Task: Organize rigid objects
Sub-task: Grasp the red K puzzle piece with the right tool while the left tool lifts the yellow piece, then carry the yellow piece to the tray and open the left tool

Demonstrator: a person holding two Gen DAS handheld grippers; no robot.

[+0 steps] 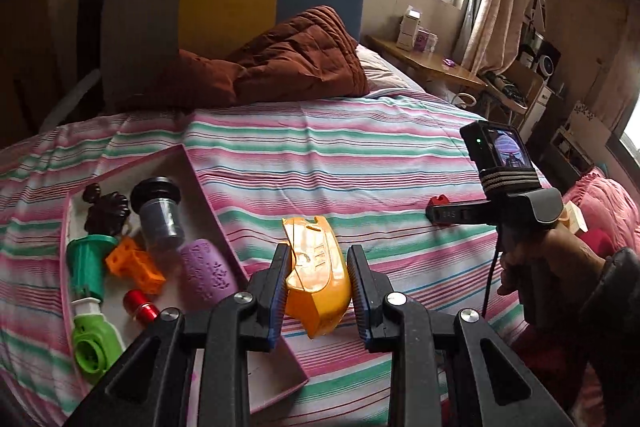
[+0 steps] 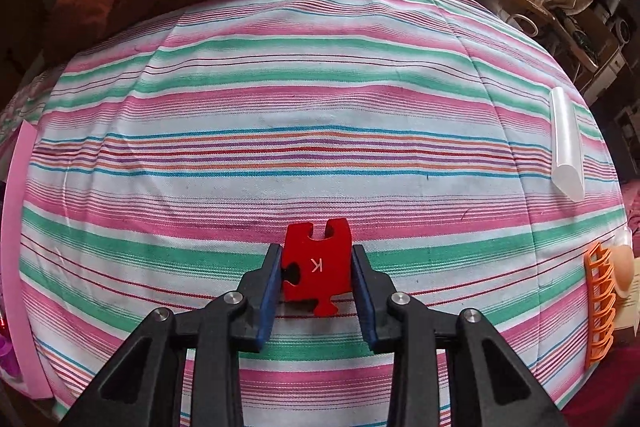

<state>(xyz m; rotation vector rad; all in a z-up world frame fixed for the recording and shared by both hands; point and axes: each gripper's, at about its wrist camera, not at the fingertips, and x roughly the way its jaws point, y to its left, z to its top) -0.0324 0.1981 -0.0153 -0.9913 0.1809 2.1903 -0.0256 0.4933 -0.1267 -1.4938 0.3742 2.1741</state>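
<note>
On the striped bed [image 1: 360,155], my pink shallow cardboard tray [image 1: 208,187] near its left edge already holds toys. My left gripper [image 1: 318,281] clamps an orange plastic shell [image 1: 316,275] beside that tray, ready, I judge, to drop in. My right gripper [image 2: 316,271] pinches a red wooden puzzle piece [image 2: 316,265] mid-bed; it goes next.

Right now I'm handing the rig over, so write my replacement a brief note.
Left gripper: shut on the yellow shell, held beside the pink tray.
Right gripper: shut on the red puzzle piece, low over the striped bedspread.
Done: several toys already in the tray.
Left: tray both pieces, then the clear tube and orange clip.
</note>
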